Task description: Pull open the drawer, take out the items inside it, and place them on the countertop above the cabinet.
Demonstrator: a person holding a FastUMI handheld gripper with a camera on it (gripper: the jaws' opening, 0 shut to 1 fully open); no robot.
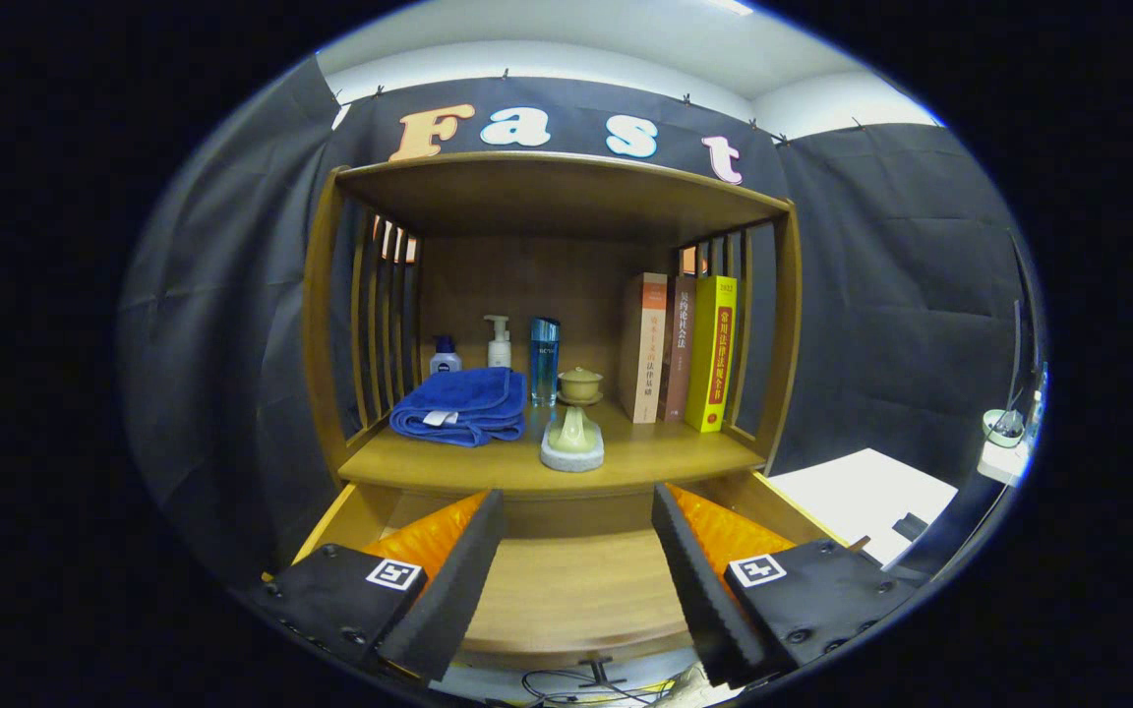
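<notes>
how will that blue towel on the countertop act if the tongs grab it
The folded blue towel looks soft, so it would likely sag and unfold when lifted. Its cloth should grip well, not slip. It seems light, and pushing would probably bunch it. The tongs hang open above the drawer.

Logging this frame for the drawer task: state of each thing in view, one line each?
drawer: pulled open, visible floor bare
tongs: open, holding nothing, over the drawer
blue towel: folded, lying on the countertop
small ornament: upright at the countertop's front
lidded cup: lid on
pump bottle: upright
books: standing upright, closed
</notes>
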